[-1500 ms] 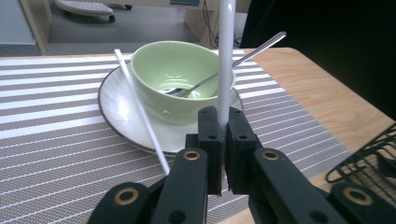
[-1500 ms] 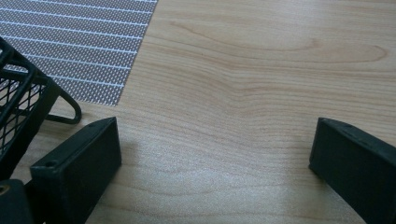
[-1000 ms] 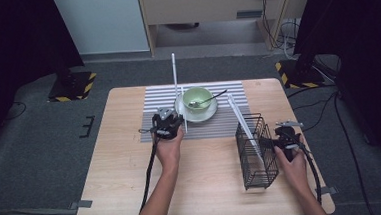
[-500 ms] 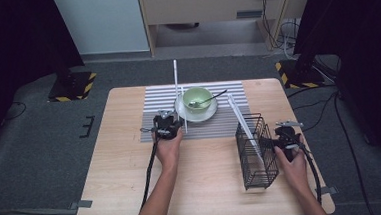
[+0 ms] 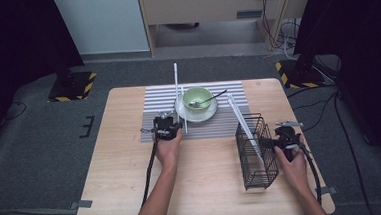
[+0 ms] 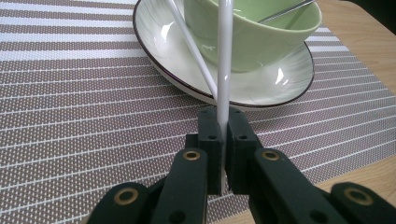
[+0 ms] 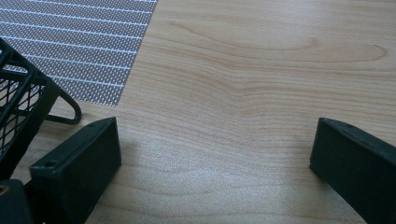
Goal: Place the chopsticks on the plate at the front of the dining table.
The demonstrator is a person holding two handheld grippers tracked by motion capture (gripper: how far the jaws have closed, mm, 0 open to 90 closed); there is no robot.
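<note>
— Anything shift on the bench (image 5: 123, 191) in the last second?

— Hardly. My left hand-held gripper (image 5: 166, 126) sits as it did at 8 o'clock of the plate (image 5: 206, 115), clamped on a white stick (image 5: 176, 83) that stands upright. I read that as the lift not yet begun.

— And the containers?

— The wire basket (image 5: 255, 153), at 4 o'clock of the striped mat (image 5: 153, 97), has one white stick (image 5: 242, 122) leaning in it. The green bowl (image 5: 198, 96) on the plate holds a spoon (image 5: 217, 96). A second stick (image 6: 191, 42) lies against the plate's rim.

— Your right?

— My right hand-held gripper (image 5: 280, 141) waits at 3 o'clock of the basket, jaws wide apart and empty.
</note>
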